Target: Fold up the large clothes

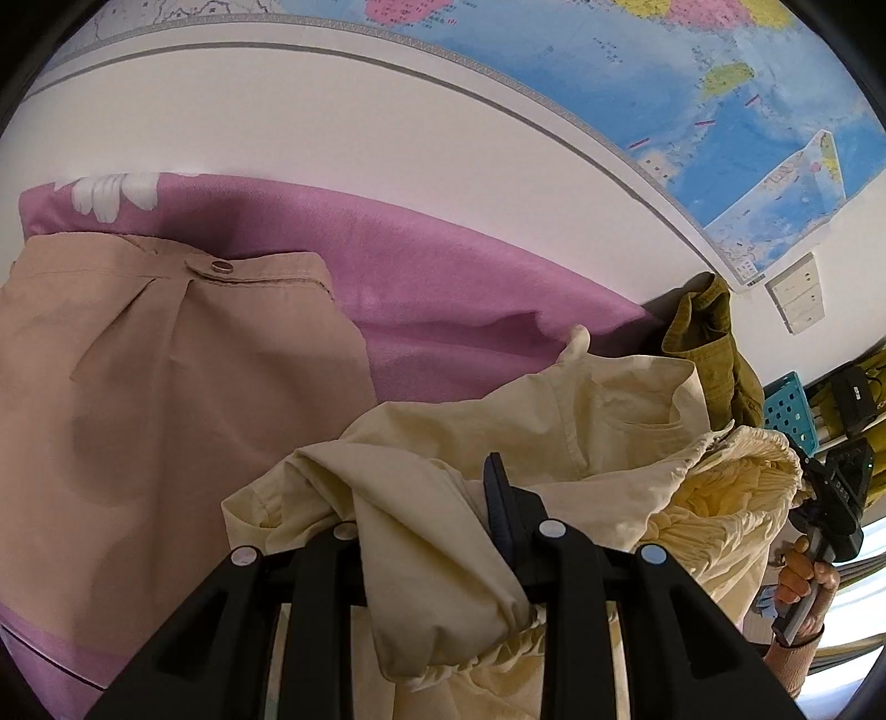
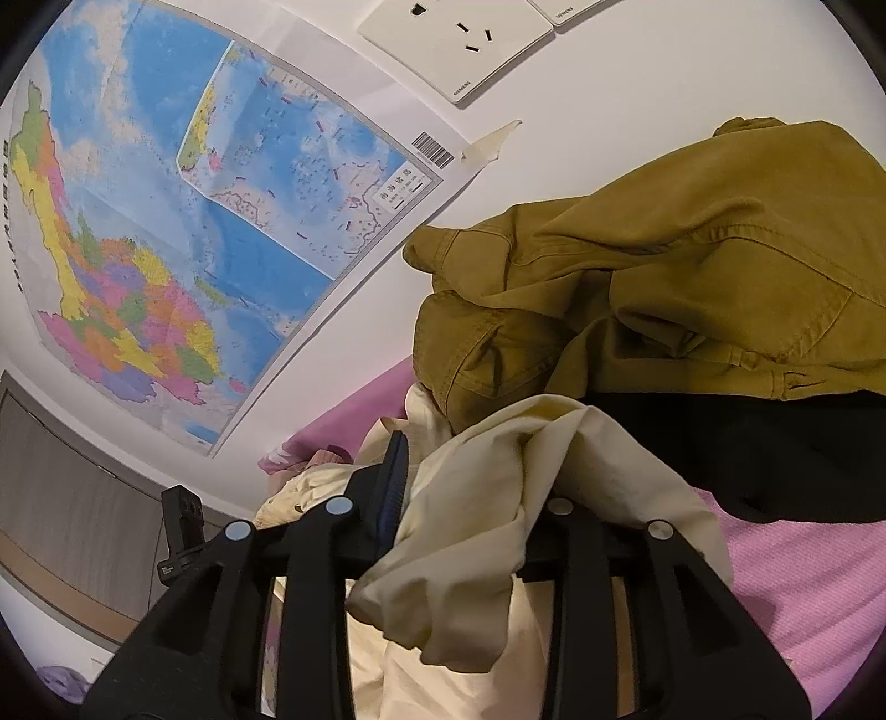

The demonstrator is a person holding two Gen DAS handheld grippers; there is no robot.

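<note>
A cream garment (image 1: 554, 421) lies bunched on the pink bed sheet (image 1: 443, 310). My left gripper (image 1: 437, 487) is shut on a fold of it; one blue-padded finger (image 1: 494, 498) shows and cloth covers the other. In the right wrist view the same cream garment (image 2: 470, 554) drapes slackly through my right gripper (image 2: 448, 471), whose jaws stand open. Its left finger (image 2: 394, 482) is bare and its right finger is buried under cloth. A hand (image 1: 803, 576) holds the right gripper's handle at the far right of the left wrist view.
A tan garment with a button (image 1: 166, 387) lies flat to the left. An olive jacket (image 2: 664, 277) is heaped over something black (image 2: 775, 443) by the wall. On the wall are a map (image 2: 166, 249) and a socket (image 2: 459, 39). A blue basket (image 1: 789, 410) stands behind.
</note>
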